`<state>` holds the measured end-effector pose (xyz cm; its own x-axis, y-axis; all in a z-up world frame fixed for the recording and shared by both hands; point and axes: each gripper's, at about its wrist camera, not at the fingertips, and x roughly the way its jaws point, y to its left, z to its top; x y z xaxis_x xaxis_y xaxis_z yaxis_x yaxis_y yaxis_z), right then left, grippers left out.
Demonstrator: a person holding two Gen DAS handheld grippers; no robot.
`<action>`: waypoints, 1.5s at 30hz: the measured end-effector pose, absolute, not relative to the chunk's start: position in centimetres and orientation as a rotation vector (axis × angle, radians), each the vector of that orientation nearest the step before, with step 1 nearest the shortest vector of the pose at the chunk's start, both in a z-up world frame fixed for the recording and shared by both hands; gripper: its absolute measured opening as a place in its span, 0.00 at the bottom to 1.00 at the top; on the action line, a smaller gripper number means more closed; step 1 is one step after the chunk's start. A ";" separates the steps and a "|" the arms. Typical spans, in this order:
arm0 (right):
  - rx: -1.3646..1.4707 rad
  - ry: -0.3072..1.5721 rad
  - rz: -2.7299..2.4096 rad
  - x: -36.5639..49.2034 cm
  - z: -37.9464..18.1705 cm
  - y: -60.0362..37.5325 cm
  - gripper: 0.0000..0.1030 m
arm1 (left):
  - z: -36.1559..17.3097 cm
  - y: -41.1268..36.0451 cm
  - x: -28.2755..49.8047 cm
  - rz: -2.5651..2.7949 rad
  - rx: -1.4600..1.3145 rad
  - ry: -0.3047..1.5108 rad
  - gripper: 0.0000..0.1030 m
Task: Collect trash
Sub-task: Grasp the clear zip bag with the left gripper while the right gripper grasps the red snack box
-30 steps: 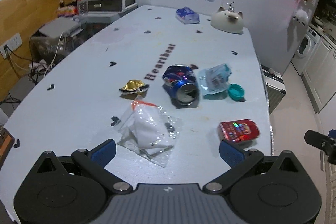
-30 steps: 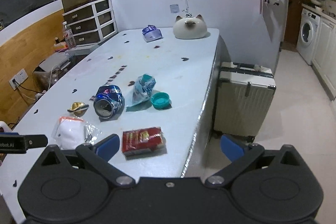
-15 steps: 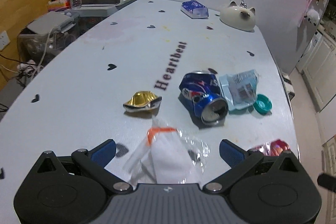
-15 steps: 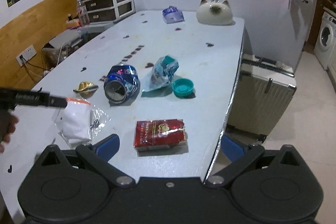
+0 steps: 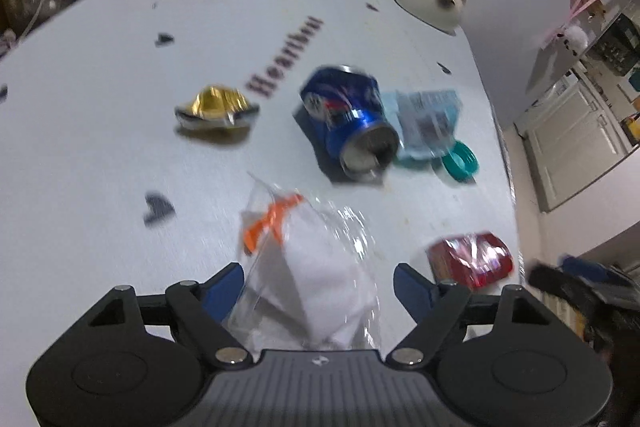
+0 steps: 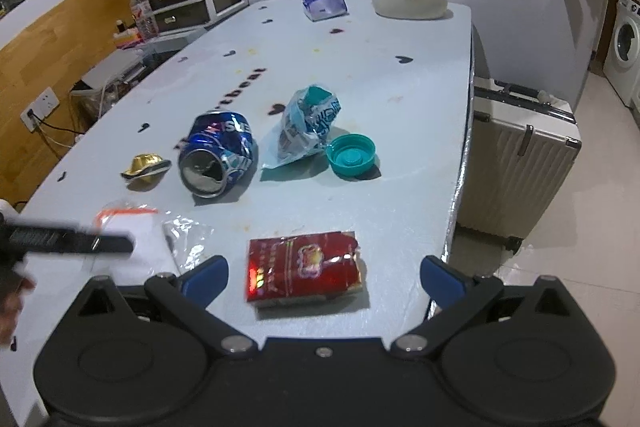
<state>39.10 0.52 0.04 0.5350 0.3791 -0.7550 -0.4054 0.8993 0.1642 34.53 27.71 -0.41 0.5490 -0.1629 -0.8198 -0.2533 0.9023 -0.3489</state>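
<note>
Our left claw (image 5: 318, 287) is closing its jaws around the clear plastic bag (image 5: 316, 267) holding white paper, though the pads aren't pressing it yet. Our right claw (image 6: 324, 277) hangs released over the red packet (image 6: 306, 269) on the bench (image 6: 400, 107). Beyond lie the crushed blue can (image 6: 218, 157) and teal cap (image 6: 351, 155).

left gripper (image 5: 318, 281): black body, grey ribbed centre | fingers (image 5: 224, 287): blue | silver pivot screws
</note>
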 end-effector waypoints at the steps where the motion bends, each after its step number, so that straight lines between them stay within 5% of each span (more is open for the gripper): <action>1: -0.036 0.899 0.468 39.5 -0.4 0.8 1.00 | -0.5 27.6 34.1 0.054 -0.482 0.999 0.79; 7: -0.091 0.951 0.472 41.4 -2.8 2.9 1.00 | -0.2 27.5 32.7 0.073 -0.575 0.968 0.78; 14: -0.161 1.015 0.514 42.5 -4.9 5.7 0.99 | 0.4 28.8 33.2 0.146 -0.609 0.921 0.63; 16: -0.162 1.012 0.506 42.4 -5.1 5.9 0.91 | 0.3 28.9 33.6 0.153 -0.609 0.919 0.60; 22: -0.145 1.022 0.505 41.7 -5.1 5.6 0.83 | -0.4 28.0 34.9 0.144 -0.600 0.947 0.41; 24: -0.148 1.020 0.516 41.4 -4.9 5.4 0.82 | -0.6 27.6 35.0 0.142 -0.598 0.962 0.21; 45: -0.049 0.958 0.491 36.9 0.0 2.2 0.79 | 4.8 24.0 31.1 0.125 -0.488 0.940 0.05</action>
